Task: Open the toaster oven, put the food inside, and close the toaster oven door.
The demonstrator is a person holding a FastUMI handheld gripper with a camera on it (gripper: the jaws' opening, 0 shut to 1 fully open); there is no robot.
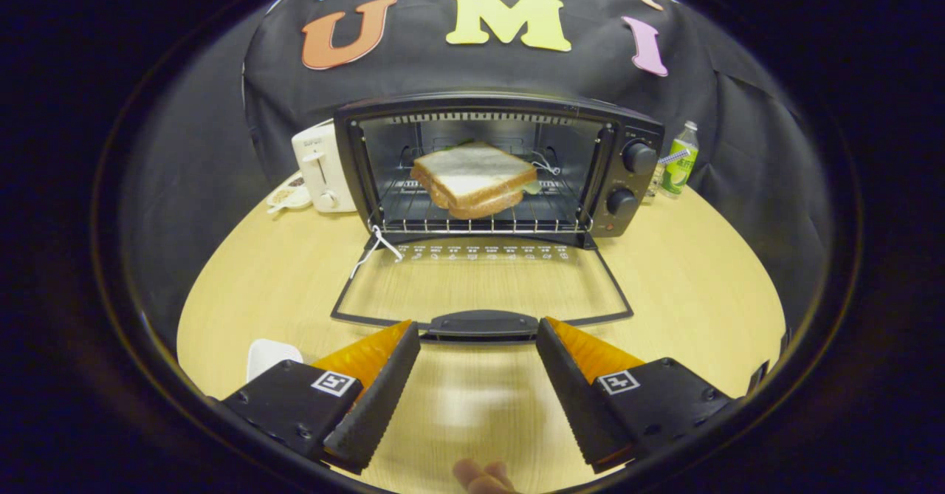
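Observation:
A black toaster oven (502,162) stands on the wooden table (701,287) with its glass door (480,283) folded flat down toward me. A sandwich (476,179) of white bread lies on the wire rack (480,221) inside the oven. The door's black handle (481,324) sits just ahead of my fingertips, roughly level with them. My gripper (477,339) is open, with nothing between its fingers.
A white pop-up toaster (321,170) stands left of the oven, with a small dish (289,197) beside it. A green-labelled bottle (680,159) stands to the oven's right. A white object (269,355) lies by my left finger. Fingertips of a hand (483,475) show below the gripper.

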